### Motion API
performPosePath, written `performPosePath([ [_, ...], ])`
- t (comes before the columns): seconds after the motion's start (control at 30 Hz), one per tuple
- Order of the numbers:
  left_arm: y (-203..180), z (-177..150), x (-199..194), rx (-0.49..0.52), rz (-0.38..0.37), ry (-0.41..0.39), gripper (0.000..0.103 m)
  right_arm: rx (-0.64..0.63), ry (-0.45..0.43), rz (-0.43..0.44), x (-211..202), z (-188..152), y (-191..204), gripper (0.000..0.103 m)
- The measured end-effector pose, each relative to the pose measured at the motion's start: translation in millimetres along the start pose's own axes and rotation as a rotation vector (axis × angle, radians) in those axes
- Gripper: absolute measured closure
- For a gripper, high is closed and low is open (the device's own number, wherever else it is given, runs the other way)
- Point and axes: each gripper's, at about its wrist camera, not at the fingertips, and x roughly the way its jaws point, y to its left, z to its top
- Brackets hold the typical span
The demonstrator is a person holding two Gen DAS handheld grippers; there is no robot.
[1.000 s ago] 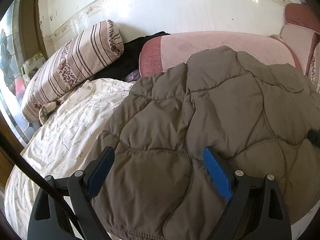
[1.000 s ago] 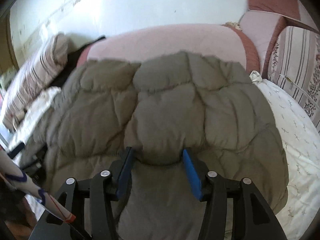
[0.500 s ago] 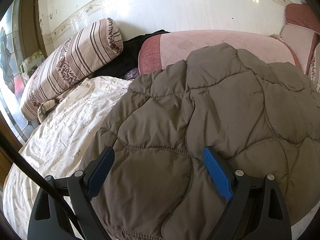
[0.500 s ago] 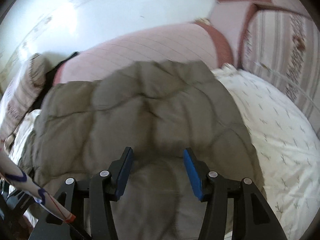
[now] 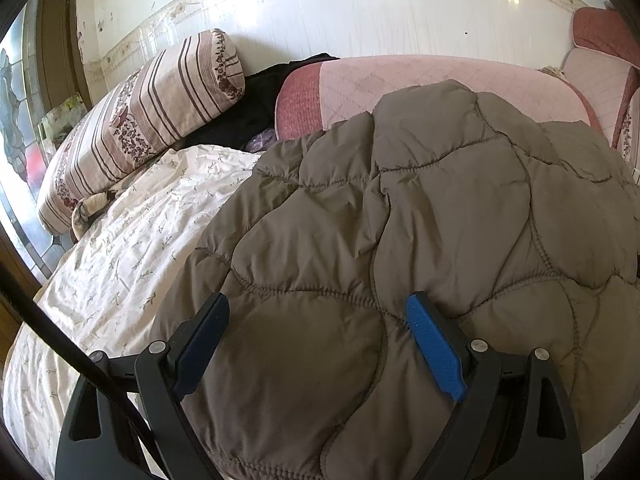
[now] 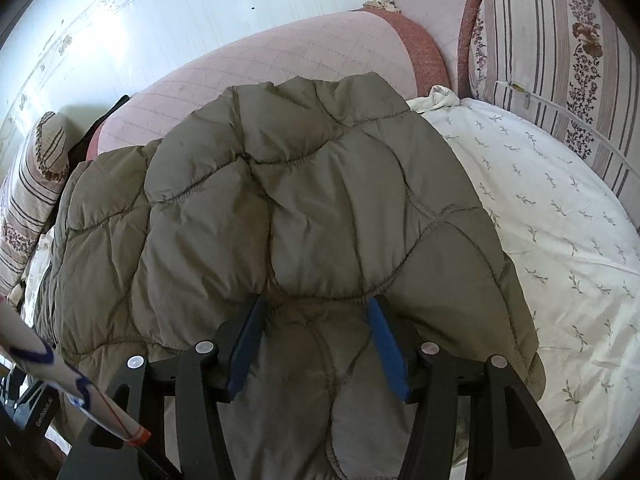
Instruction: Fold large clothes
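While lying lengthwise toward the headboard, quilted jacket, left tool wide, right tool opening around a fold.

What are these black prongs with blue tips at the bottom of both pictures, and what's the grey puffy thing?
No robot here: a person carries a hand-held gripper in each hand, each with a camera looking along its two fingers. One picture is from the left hand-held gripper, the other from the right hand-held gripper. The puffy thing is a quilted jacket lying on a bed sheet, with striped pillows and a pink cushion behind. The left one is open above the jacket. The right one's jaws are opening, with a bulge of jacket between them; nothing looks firmly held.
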Motion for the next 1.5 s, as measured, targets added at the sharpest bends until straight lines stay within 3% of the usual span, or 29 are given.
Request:
performPosePath([
  [0.23,6,6,3,-0.022,-0.027,0.034,0.013,0.018,-0.054,0.004,-15,2,1,0.043],
  [0.4,41,18,-2,-0.177,-0.034,0.038,0.013,0.044,-0.051,-0.004,-16,4,-6,0.043],
  [0.57,48,12,31,-0.168,-0.029,0.181,0.013,0.05,0.011,0.007,-4,3,-11,0.042],
  [0.63,50,15,27,-0.171,-0.03,0.174,0.013,0.056,0.009,0.023,-7,3,-13,0.042],
  [0.73,61,21,20,-0.228,-0.107,0.189,0.013,0.083,-0.018,0.042,-23,4,-24,0.041],
  [0.83,81,22,18,-0.312,-0.156,0.222,0.013,0.126,-0.047,0.029,-40,5,-46,0.028],
  [0.93,112,19,15,-0.411,-0.159,0.261,0.013,0.192,-0.051,0.021,-50,2,-73,0.026],
  [1.07,151,2,18,-0.523,-0.202,0.332,0.013,0.285,0.0,0.055,-52,-8,-110,0.025],
  [1.23,196,-44,31,-0.776,-0.352,0.463,0.013,0.483,0.1,0.174,-39,-34,-149,0.025],
  [1.33,199,-61,37,-0.884,-0.44,0.489,0.013,0.59,0.139,0.279,-28,-46,-160,0.025],
  [1.5,174,-56,39,-0.867,-0.492,0.467,0.013,0.646,0.113,0.335,-25,-51,-160,0.02],
])
